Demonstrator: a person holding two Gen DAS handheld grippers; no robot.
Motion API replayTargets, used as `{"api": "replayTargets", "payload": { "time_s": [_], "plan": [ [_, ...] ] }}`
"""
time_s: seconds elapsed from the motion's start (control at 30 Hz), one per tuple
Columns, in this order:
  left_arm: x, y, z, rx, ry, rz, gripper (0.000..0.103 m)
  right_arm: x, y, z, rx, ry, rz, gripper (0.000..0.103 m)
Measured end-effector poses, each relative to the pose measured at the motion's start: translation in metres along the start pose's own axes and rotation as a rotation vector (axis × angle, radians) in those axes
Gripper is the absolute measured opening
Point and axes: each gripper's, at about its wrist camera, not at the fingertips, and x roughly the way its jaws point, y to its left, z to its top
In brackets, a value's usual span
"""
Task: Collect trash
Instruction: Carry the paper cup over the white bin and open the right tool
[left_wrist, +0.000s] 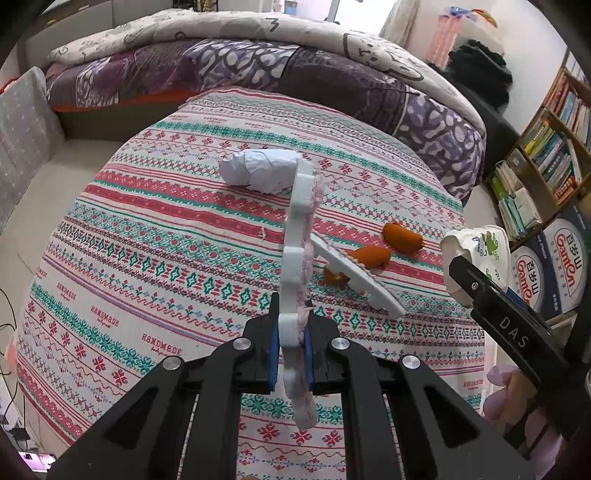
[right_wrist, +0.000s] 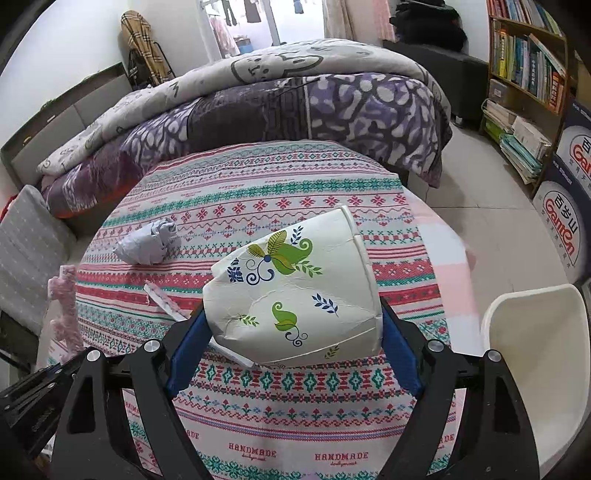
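Note:
My left gripper (left_wrist: 291, 354) is shut on a white foam strip with pink fuzzy backing (left_wrist: 297, 236), held up above the patterned table (left_wrist: 147, 258). My right gripper (right_wrist: 291, 332) is shut on a crushed white paper cup with green leaf print (right_wrist: 295, 291), held above the table; the cup also shows in the left wrist view (left_wrist: 476, 254). A crumpled white paper ball (left_wrist: 258, 170) lies on the far part of the table and also shows in the right wrist view (right_wrist: 147, 243). Orange peels (left_wrist: 400, 238) and a second foam strip (left_wrist: 354, 273) lie on the cloth.
A white bin (right_wrist: 535, 354) stands on the floor at the table's right. A bed with purple quilts (right_wrist: 295, 99) lies behind the table. A bookshelf (right_wrist: 528, 66) and water boxes (right_wrist: 569, 206) stand at the right. A grey cushion (left_wrist: 26, 129) is at the left.

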Motion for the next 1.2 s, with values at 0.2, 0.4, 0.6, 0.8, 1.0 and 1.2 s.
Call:
{"api": "replayTargets", "payload": {
  "time_s": [0.2,0.4,0.6,0.8,1.0,1.2],
  "plan": [
    [-0.003,-0.007,0.001,0.011,-0.014,-0.007,0.011,-0.004,-0.012,-0.002,0.021,0.001,-0.019,0.08],
    [-0.004,-0.014,0.0,0.026,-0.019,-0.012,0.01,-0.011,-0.026,-0.004,0.038,-0.001,-0.035,0.08],
    [-0.003,-0.027,-0.003,0.052,-0.024,-0.017,0.011,-0.019,-0.04,-0.004,0.05,-0.007,-0.046,0.08],
    [0.0,-0.043,-0.005,0.079,-0.022,-0.025,0.011,-0.026,-0.054,-0.004,0.069,-0.011,-0.063,0.08],
    [0.003,-0.06,-0.008,0.112,-0.019,-0.036,0.01,-0.032,-0.075,-0.005,0.105,-0.009,-0.093,0.081],
    [0.005,-0.075,-0.01,0.142,-0.016,-0.049,0.011,-0.035,-0.103,-0.007,0.173,0.013,-0.128,0.081]
  ]
}}
